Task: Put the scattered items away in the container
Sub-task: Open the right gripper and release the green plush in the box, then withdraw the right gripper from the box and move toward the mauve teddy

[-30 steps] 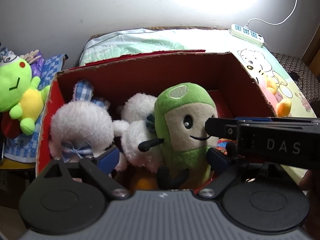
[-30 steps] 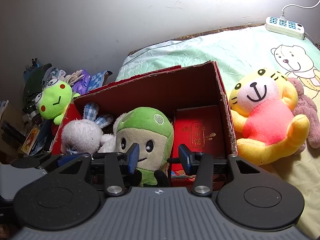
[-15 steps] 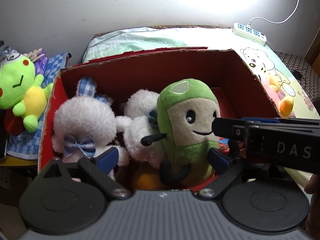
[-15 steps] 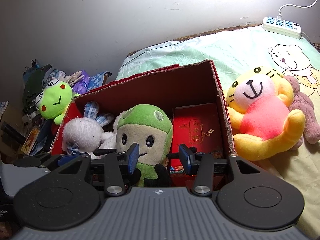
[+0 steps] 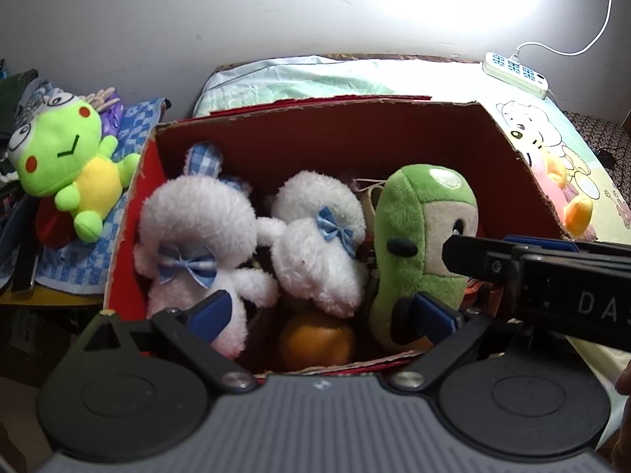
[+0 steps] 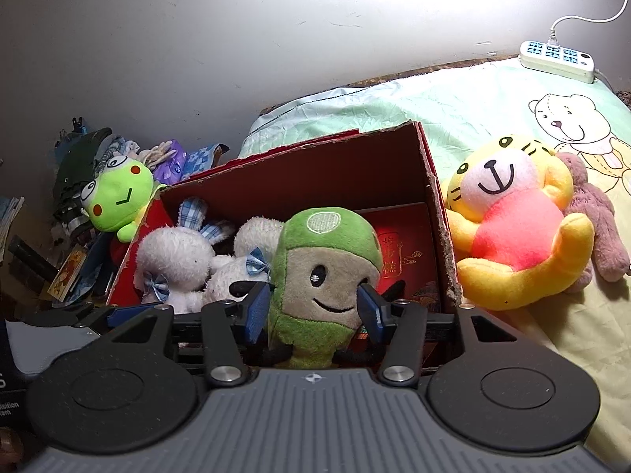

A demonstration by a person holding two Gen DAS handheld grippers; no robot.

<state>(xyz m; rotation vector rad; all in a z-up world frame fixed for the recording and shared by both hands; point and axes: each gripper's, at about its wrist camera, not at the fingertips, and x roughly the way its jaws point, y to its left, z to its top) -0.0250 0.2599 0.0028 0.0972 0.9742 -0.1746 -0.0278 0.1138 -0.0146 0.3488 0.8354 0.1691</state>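
Observation:
A red cardboard box (image 5: 327, 126) (image 6: 347, 161) holds two white bunny plush toys (image 5: 197, 232) (image 6: 173, 260), an orange ball (image 5: 315, 339) and a green-capped plush doll (image 5: 422, 244) (image 6: 323, 276). My right gripper (image 6: 315, 311) is shut on the green doll's body, holding it upright in the box. My left gripper (image 5: 319, 311) is open over the box's near edge, with its fingers apart around the bunny's legs and the doll's side. A yellow tiger plush (image 6: 516, 224) lies on the bed right of the box.
A green frog plush (image 5: 75, 146) (image 6: 118, 193) lies on cluttered items left of the box. A mauve plush (image 6: 595, 220) lies behind the tiger. A white power strip (image 6: 556, 59) (image 5: 516, 75) sits at the bed's far edge by the wall.
The green doll has turned and shifted right in the box with my right gripper. My right gripper now closes on its body. The left view has pulled back slightly.

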